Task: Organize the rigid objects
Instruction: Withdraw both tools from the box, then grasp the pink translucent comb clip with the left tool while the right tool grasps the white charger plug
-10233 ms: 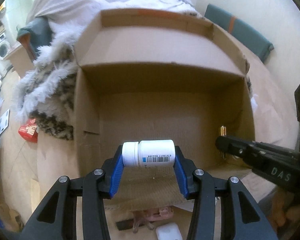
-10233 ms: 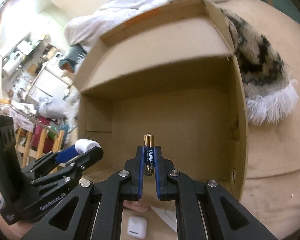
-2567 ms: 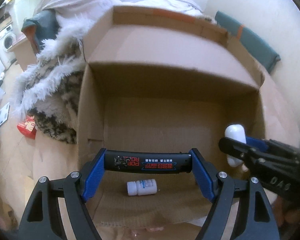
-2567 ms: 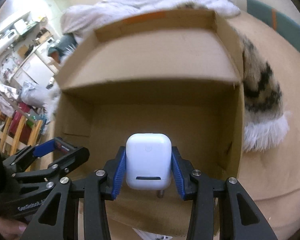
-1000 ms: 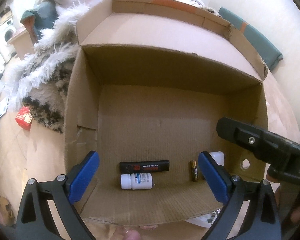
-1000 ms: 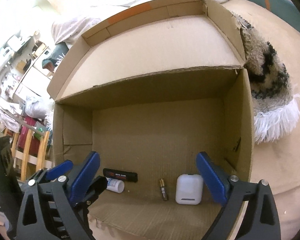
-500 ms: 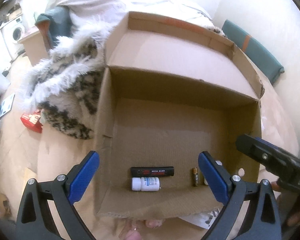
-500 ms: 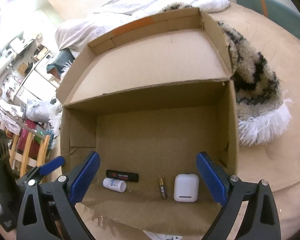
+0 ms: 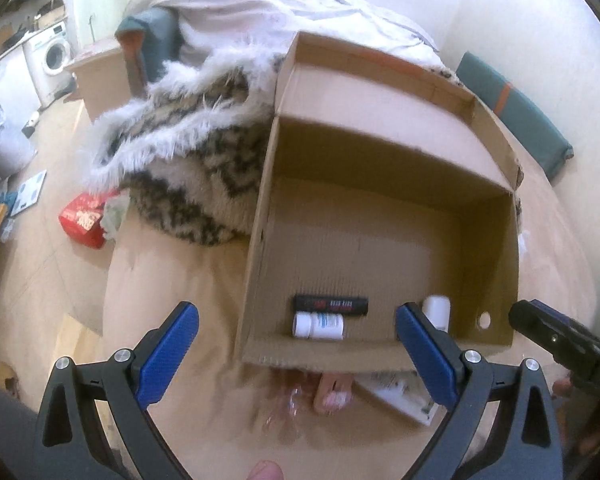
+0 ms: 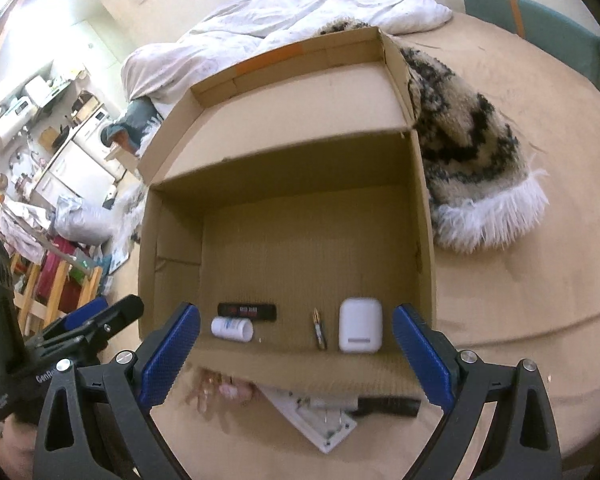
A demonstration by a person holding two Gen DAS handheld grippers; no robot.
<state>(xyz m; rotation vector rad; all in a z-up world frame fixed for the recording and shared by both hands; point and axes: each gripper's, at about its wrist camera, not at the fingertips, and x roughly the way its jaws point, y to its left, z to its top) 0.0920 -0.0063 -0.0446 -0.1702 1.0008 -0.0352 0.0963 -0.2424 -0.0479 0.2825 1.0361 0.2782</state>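
The big brown cardboard box [image 10: 424,240] sat open on the bed. Along its near wall lay a black stick [image 10: 247,312], a little white bottle [image 10: 232,329], a thin battery [image 10: 319,332] and a white case [image 10: 360,331]. The left gripper [image 9: 298,344] and right gripper [image 10: 296,344] were both wide open, holding nothing, just outside the box.

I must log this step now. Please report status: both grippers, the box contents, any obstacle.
Left gripper open, right gripper open, both empty. Brown cardboard box holds black bar, white pill bottle, battery, white earbud case. No obstacle seen.
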